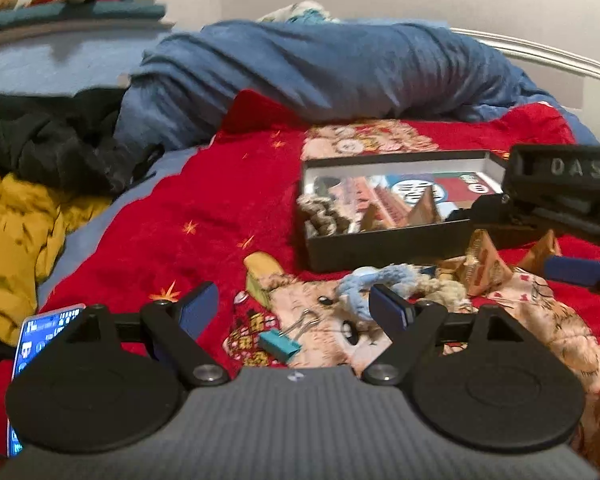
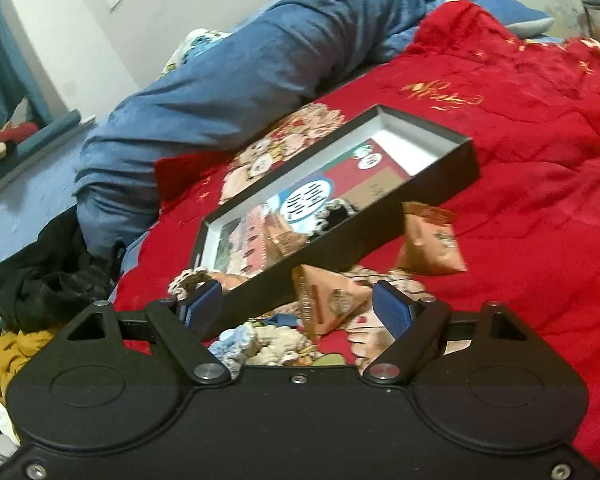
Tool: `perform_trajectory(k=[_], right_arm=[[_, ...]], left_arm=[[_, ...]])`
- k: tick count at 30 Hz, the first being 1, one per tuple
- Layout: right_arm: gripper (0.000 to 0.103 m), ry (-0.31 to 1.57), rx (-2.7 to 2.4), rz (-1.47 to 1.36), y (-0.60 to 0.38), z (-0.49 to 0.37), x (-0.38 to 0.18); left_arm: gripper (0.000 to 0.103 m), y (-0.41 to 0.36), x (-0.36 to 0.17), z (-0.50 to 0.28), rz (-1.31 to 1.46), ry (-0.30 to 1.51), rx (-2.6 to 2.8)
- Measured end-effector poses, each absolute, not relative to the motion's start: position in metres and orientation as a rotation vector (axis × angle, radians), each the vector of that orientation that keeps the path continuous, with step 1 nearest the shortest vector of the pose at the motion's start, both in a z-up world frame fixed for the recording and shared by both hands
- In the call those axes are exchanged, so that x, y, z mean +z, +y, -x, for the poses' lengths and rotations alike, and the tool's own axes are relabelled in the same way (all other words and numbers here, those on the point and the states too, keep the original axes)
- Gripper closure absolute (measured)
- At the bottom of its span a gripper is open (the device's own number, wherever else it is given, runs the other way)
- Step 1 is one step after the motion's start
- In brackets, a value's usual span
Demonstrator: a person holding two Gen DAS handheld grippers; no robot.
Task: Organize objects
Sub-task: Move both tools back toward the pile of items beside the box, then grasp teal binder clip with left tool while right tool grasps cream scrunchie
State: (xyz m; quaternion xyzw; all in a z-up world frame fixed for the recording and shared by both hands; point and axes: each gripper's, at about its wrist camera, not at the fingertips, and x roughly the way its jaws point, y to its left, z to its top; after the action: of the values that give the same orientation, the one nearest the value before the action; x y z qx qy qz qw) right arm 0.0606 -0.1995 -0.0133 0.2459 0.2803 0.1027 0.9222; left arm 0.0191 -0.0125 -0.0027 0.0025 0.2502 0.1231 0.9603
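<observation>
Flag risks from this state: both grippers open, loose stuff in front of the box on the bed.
1. The right gripper is open around a pyramid snack packet close to the black box; closing could clip the box wall or crush the packet.
2. The quilt is soft, so a nudge might tip the box.
3. The small teal binder clip lies flat near the open left gripper; it may be hard to pinch.
</observation>
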Motion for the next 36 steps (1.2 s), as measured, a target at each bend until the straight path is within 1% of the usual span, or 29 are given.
perform_trajectory(k=[4, 7, 9, 12, 15, 17, 19, 20, 21, 22, 23, 25, 26, 27, 28, 30, 32, 35, 36], right_arm=[[0.021, 0.568, 0.222, -0.492, -0.187, -0.061, -0.017], [0.021, 0.578, 0.239, -0.49, -0.181, -0.065, -0.022], [0.024, 0.585, 0.252, -0.485, -0.178, -0.066, -0.025], [0.024, 0.599, 0.236, -0.497, -0.178, -0.068, -0.03], [0.029, 0.623, 0.228, -0.552, -0.181, -0.071, -0.037], [0.029, 0.639, 0.242, -0.56, -0.179, -0.073, -0.041], [0.029, 0.641, 0.248, -0.536, -0.175, -0.073, -0.041], [0.03, 0.641, 0.247, -0.525, -0.172, -0.072, -0.042], [0.031, 0.644, 0.247, -0.523, -0.171, -0.073, -0.043], [0.036, 0.648, 0.249, -0.525, -0.17, -0.073, -0.044], [0.039, 0.653, 0.249, -0.531, -0.17, -0.074, -0.045], [0.046, 0.667, 0.254, -0.547, -0.168, -0.077, -0.048], [0.049, 0.673, 0.252, -0.555, -0.168, -0.077, -0.049], [0.054, 0.678, 0.251, -0.558, -0.167, -0.078, -0.051], [0.056, 0.681, 0.252, -0.56, -0.166, -0.079, -0.052], [0.057, 0.687, 0.259, -0.563, -0.164, -0.08, -0.054], [0.06, 0.688, 0.267, -0.574, -0.163, -0.081, -0.056], [0.07, 0.699, 0.269, -0.594, -0.163, -0.084, -0.059], [0.075, 0.703, 0.275, -0.603, -0.163, -0.084, -0.06]], left_arm=[[0.013, -0.001, -0.006, -0.023, 0.045, 0.555, 0.283], [0.014, 0.0, -0.01, -0.026, 0.015, 0.56, 0.304], [0.014, -0.002, -0.011, -0.027, -0.011, 0.555, 0.302], [0.014, -0.002, -0.013, -0.028, 0.003, 0.564, 0.274], [0.014, -0.005, -0.015, -0.029, -0.008, 0.562, 0.258], [0.014, -0.007, -0.017, -0.031, -0.026, 0.56, 0.256], [0.017, -0.007, -0.018, -0.033, -0.022, 0.574, 0.249], [0.021, -0.006, -0.02, -0.034, -0.016, 0.588, 0.244], [0.027, -0.006, -0.022, -0.035, -0.015, 0.6, 0.241], [0.03, -0.007, -0.024, -0.036, -0.022, 0.609, 0.24], [0.036, -0.008, -0.026, -0.038, -0.038, 0.62, 0.24], [0.055, -0.008, -0.031, -0.043, -0.045, 0.669, 0.228], [0.058, -0.005, -0.033, -0.046, -0.023, 0.691, 0.22], [0.063, -0.003, -0.033, -0.046, 0.0, 0.684, 0.225], [0.069, -0.001, -0.032, -0.047, 0.012, 0.675, 0.23], [0.071, -0.001, -0.032, -0.048, 0.003, 0.682, 0.223], [0.071, -0.002, -0.032, -0.047, 0.001, 0.677, 0.223], [0.071, -0.003, -0.031, -0.047, -0.006, 0.678, 0.22], [0.071, -0.003, -0.031, -0.047, -0.001, 0.677, 0.221]])
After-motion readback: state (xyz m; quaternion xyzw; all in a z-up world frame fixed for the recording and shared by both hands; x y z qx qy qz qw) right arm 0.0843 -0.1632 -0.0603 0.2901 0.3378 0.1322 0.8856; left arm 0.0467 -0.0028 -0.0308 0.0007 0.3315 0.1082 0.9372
